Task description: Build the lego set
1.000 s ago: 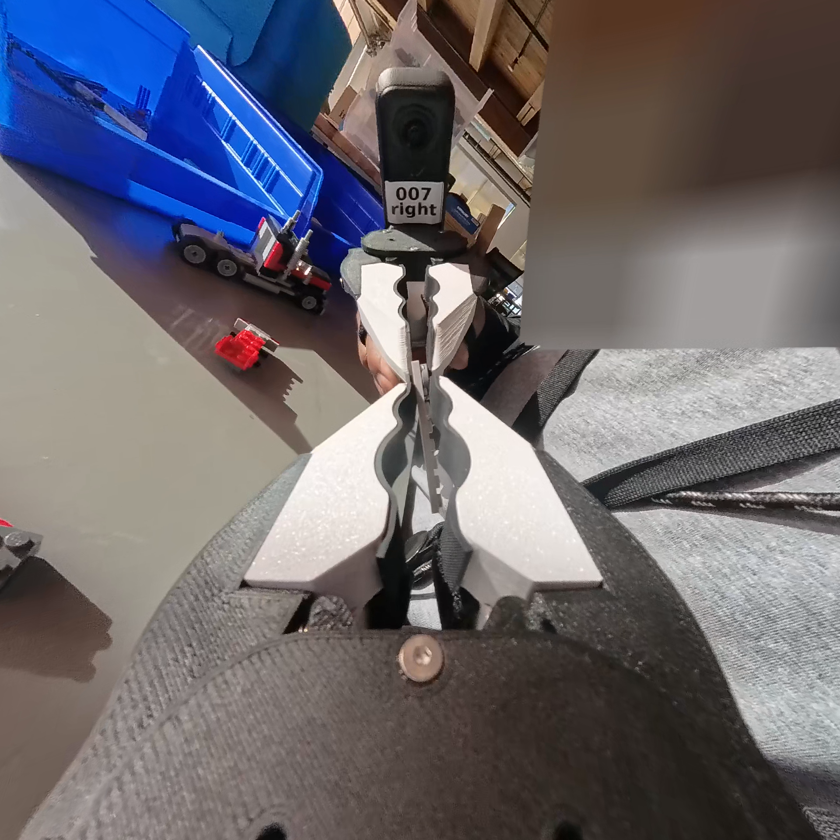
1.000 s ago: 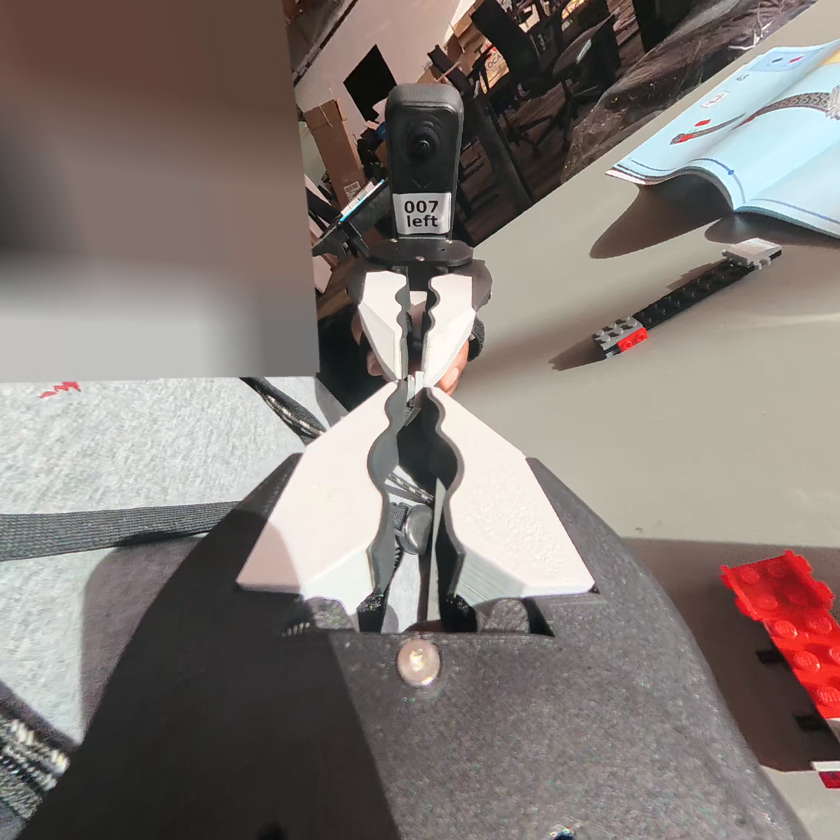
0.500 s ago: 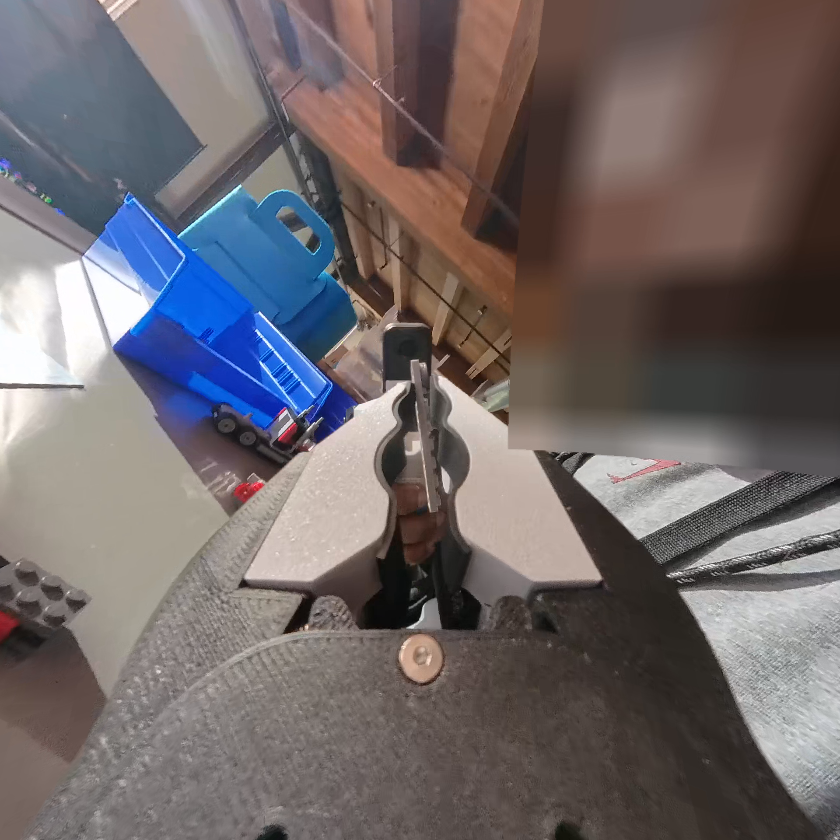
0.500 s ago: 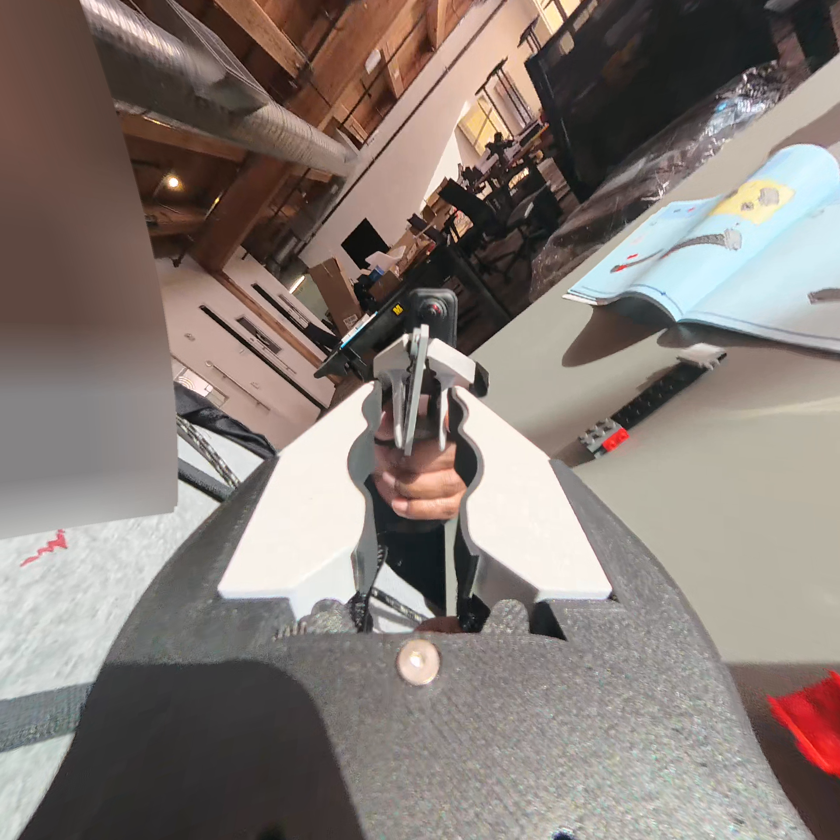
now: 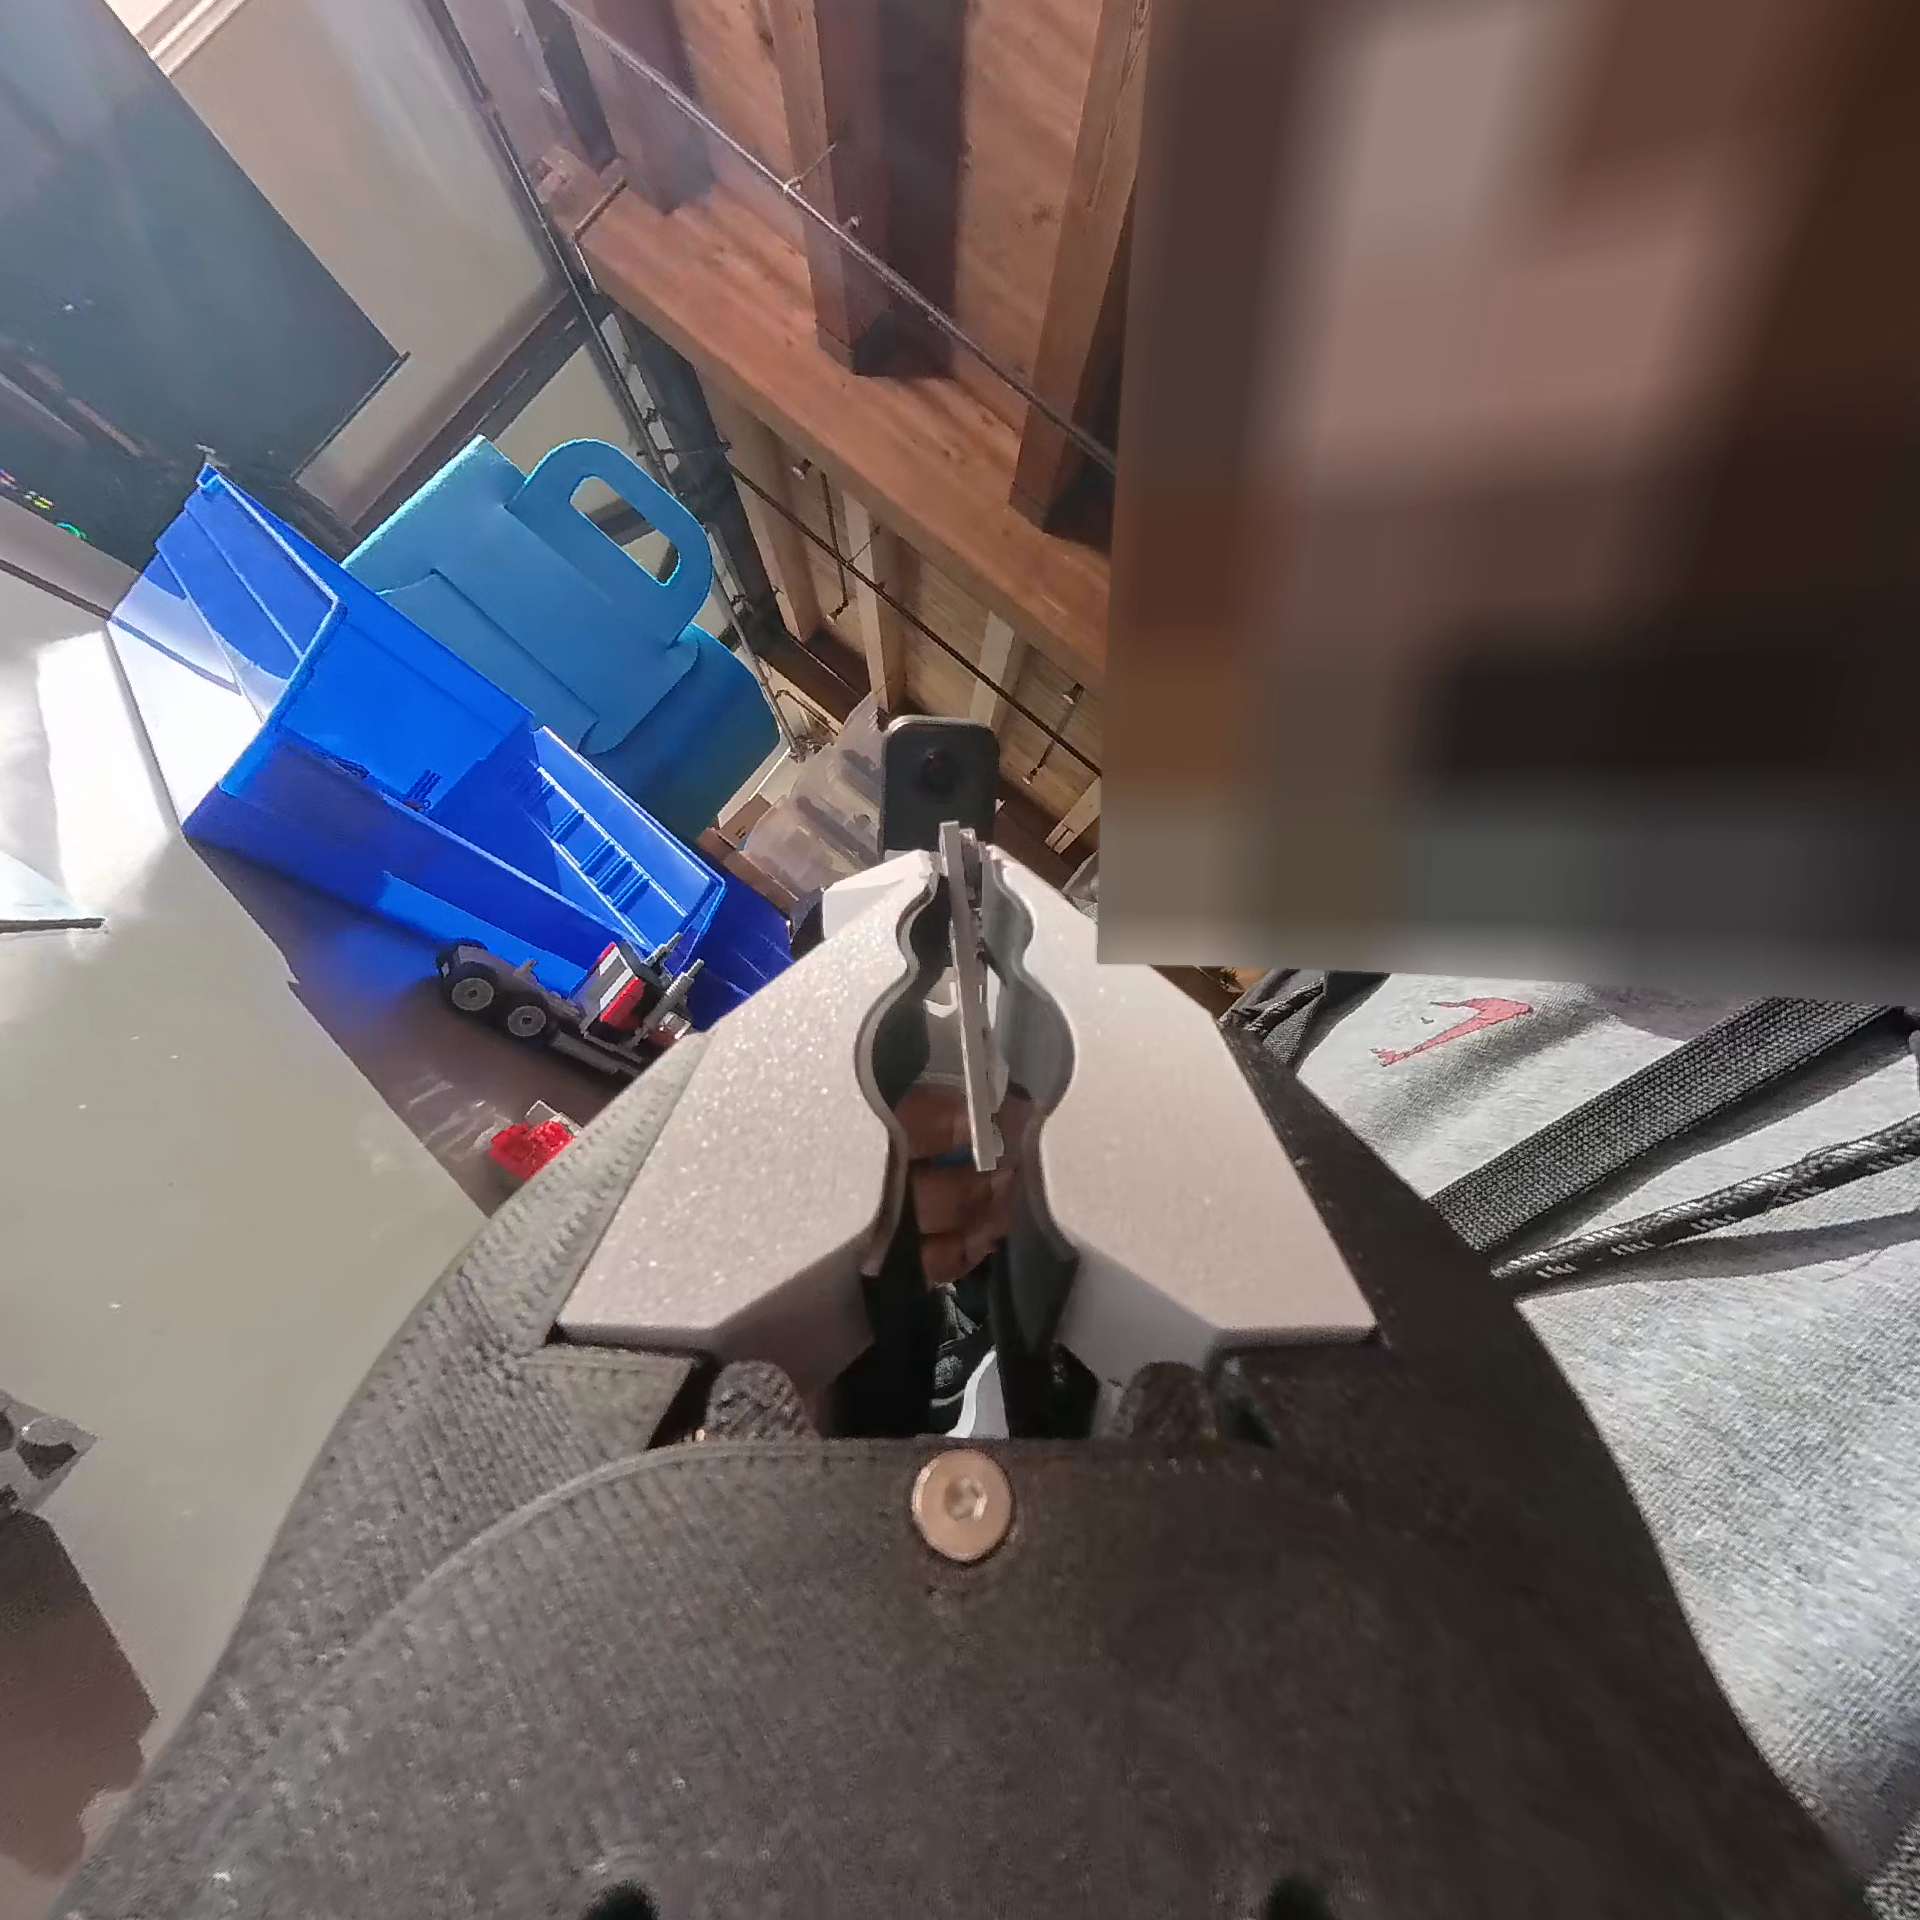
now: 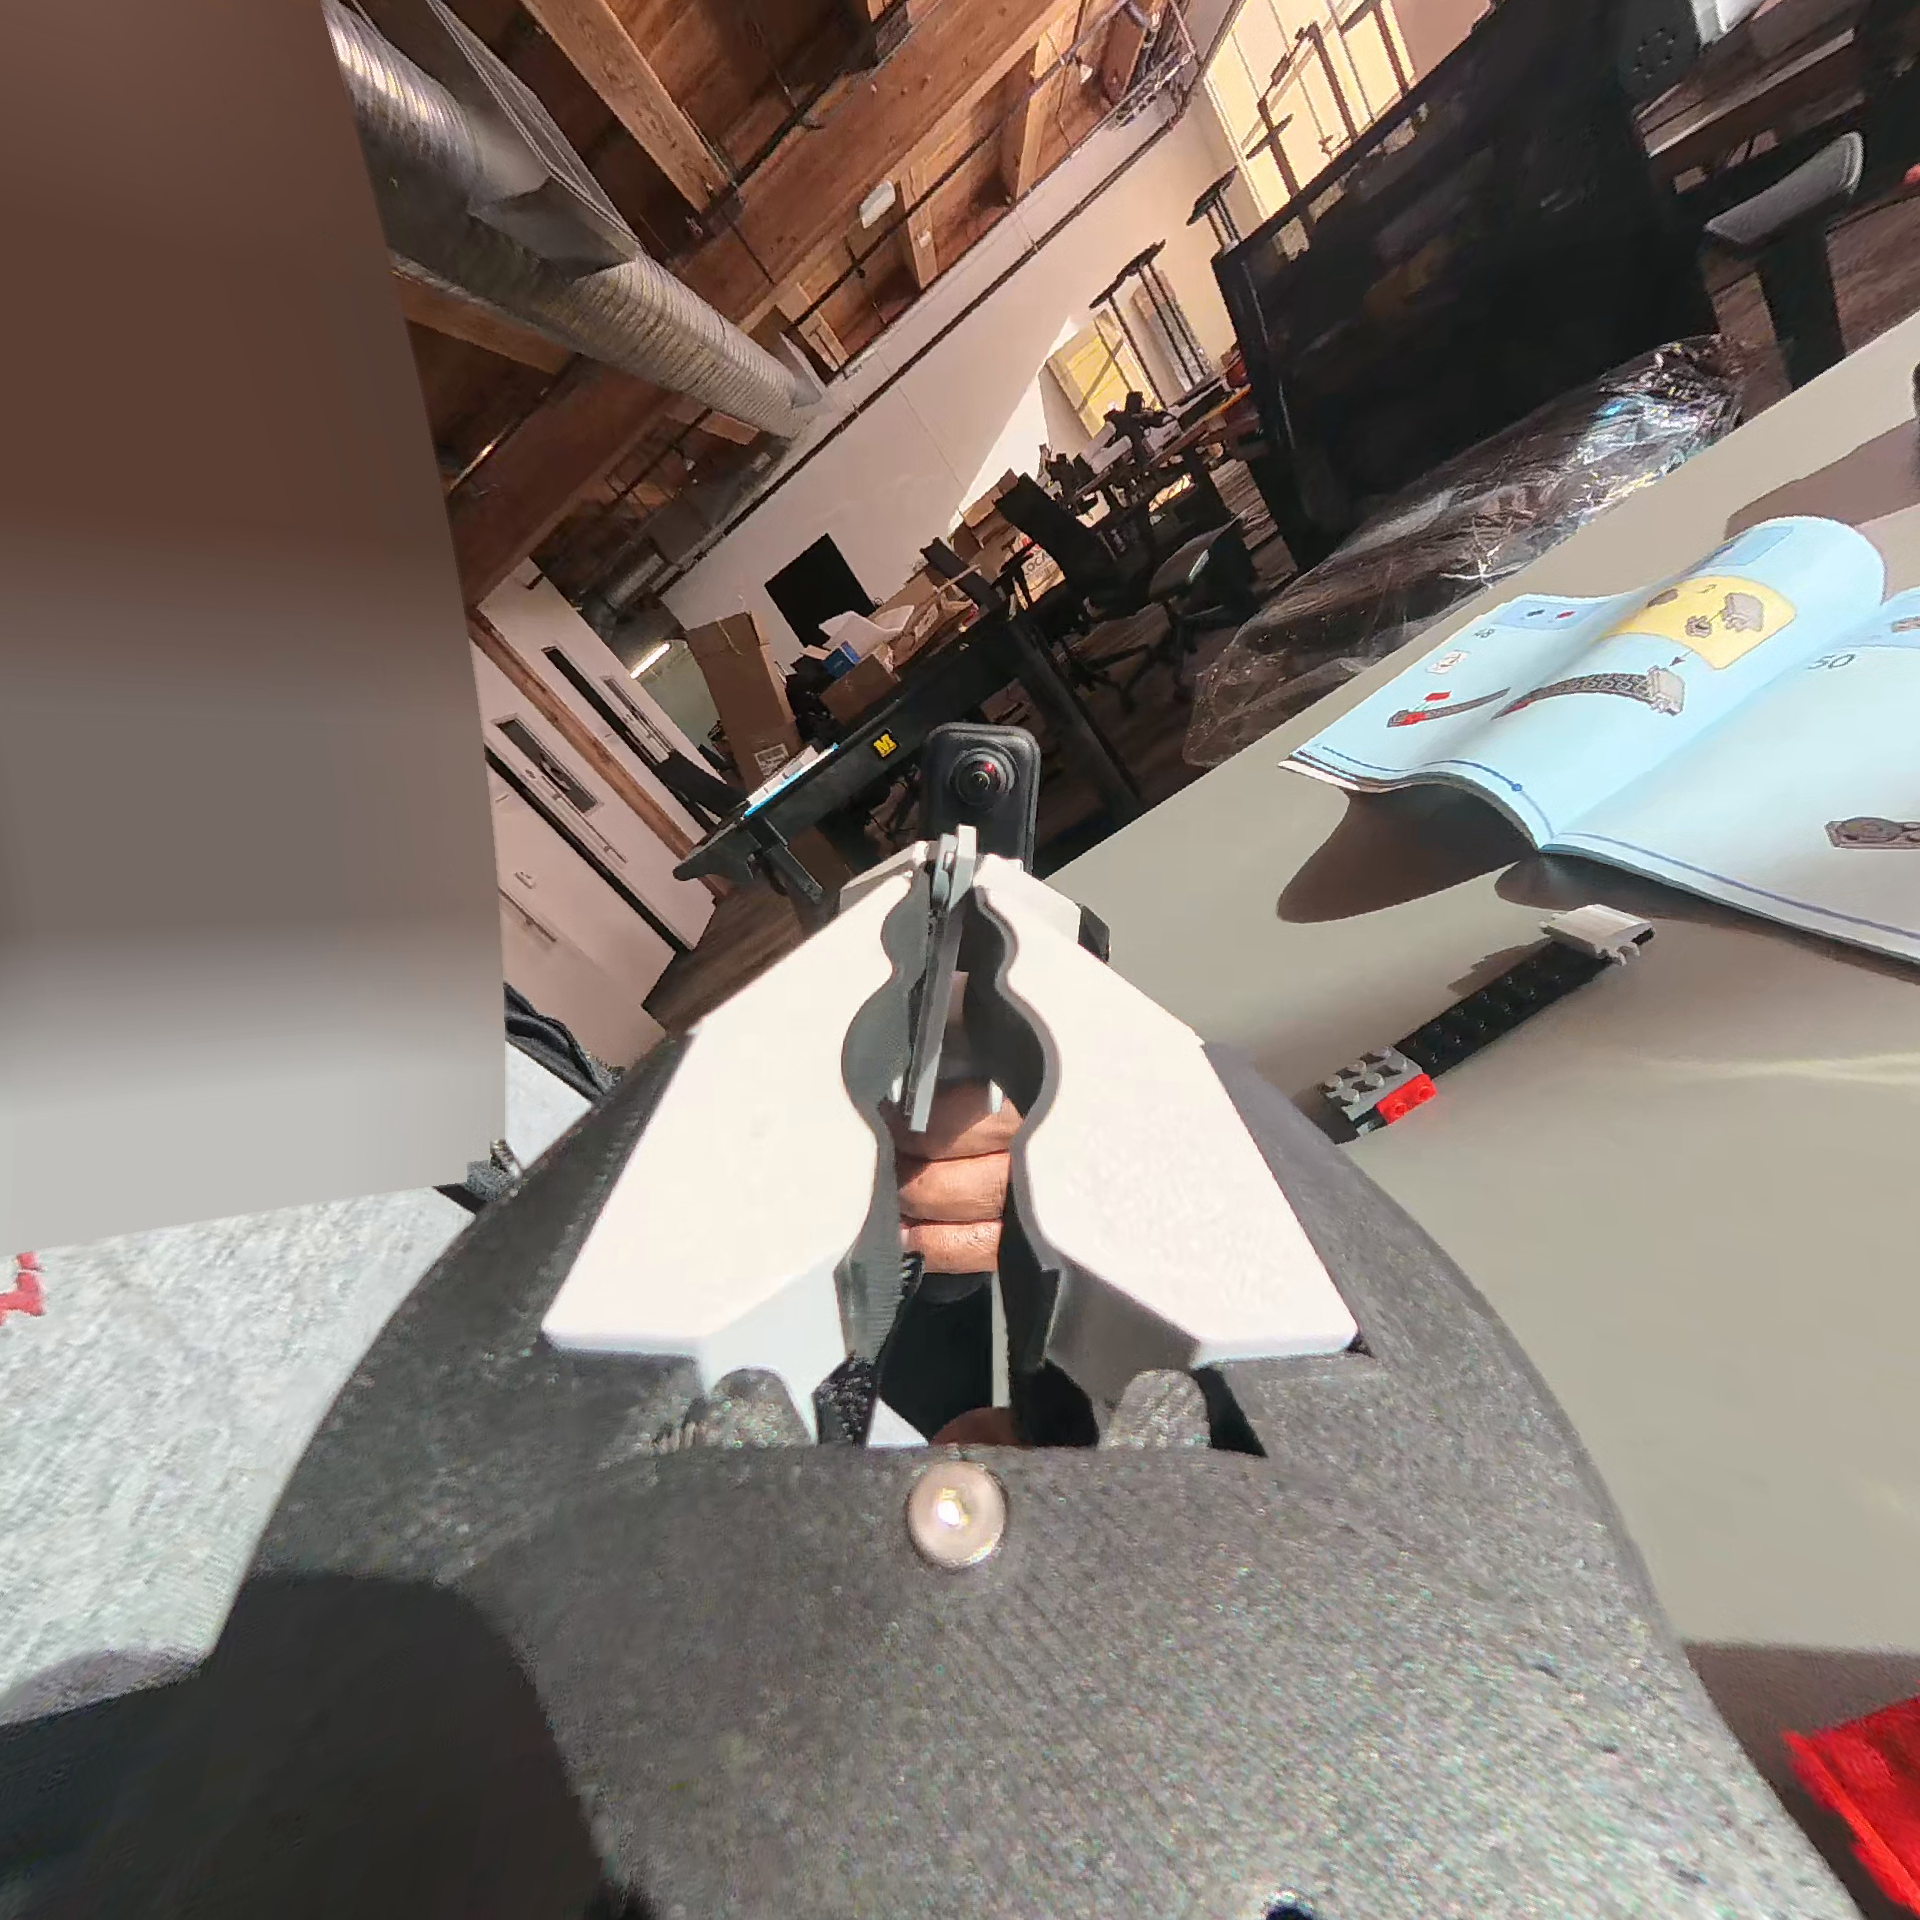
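Note:
My left gripper (image 5: 961, 883) is shut on a thin grey lego plate (image 5: 977, 1018), seen edge-on between its fingers. My right gripper (image 6: 956, 883) is shut on a thin grey plate (image 6: 935, 997) too, also edge-on. I cannot tell whether it is one plate or two stacked. The two grippers point at each other, tip to tip, raised above the table and tilted up. Each view shows the other gripper's camera just behind the tips, the right one's (image 5: 940, 779) and the left one's (image 6: 982, 779). A hand shows behind the jaws.
A built lego truck (image 5: 582, 997) and a small red assembly (image 5: 530, 1122) stand by blue bins (image 5: 416, 748). An open instruction booklet (image 6: 1662, 727), a long black plate with grey and red ends (image 6: 1475, 1029) and a red plate (image 6: 1860, 1777) lie on the grey table (image 6: 1558, 1299). Only a small space, under 4 cm, lies between the two pairs of fingers.
Both grippers have risen and tilted up, so the views now take in the ceiling. They have closed in on each other, still shut on the grey plate.

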The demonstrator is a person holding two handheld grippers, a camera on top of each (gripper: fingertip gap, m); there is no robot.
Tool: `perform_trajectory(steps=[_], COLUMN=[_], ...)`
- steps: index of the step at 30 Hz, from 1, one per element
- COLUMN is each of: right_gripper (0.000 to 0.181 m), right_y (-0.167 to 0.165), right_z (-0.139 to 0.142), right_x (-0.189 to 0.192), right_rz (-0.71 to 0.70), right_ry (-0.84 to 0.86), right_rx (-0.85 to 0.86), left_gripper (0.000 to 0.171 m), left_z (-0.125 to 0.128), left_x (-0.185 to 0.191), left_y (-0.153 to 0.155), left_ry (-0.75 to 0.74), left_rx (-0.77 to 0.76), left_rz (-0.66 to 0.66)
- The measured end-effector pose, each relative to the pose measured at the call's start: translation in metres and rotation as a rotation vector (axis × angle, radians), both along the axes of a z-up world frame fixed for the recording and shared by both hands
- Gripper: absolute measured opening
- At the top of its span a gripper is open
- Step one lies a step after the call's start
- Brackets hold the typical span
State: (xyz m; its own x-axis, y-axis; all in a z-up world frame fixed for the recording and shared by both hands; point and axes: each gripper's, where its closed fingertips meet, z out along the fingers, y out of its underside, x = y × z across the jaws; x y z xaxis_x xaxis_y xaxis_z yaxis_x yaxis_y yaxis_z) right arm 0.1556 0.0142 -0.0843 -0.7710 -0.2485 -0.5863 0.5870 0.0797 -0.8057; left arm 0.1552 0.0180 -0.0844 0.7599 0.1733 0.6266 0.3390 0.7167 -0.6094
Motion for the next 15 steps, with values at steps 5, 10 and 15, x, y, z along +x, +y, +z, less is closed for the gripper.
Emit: perform_trajectory(steps=[5,10,15], right_gripper=[0.008,0.008,0.008], right_y=[0.0017,0.0032,0.0038], right_z=[-0.0004,-0.0021,-0.0032], right_x=[0.0013,0.0016,0.0015], right_rz=[-0.010,-0.004,-0.002], right_ry=[0.033,0.053,0.045], right_rx=[-0.007,0.005,0.010], left_gripper=[0.006,0.006,0.006], left_z=[0.0000,-0.0016,-0.0026], left_x=[0.0009,0.0009,0.0007], left_y=[0.0019,0.0034,0.0040], left_ry=[-0.001,-0.018,-0.025], left_rx=[-0.017,-0.023,-0.028], left_rz=[0.000,-0.006,-0.007])
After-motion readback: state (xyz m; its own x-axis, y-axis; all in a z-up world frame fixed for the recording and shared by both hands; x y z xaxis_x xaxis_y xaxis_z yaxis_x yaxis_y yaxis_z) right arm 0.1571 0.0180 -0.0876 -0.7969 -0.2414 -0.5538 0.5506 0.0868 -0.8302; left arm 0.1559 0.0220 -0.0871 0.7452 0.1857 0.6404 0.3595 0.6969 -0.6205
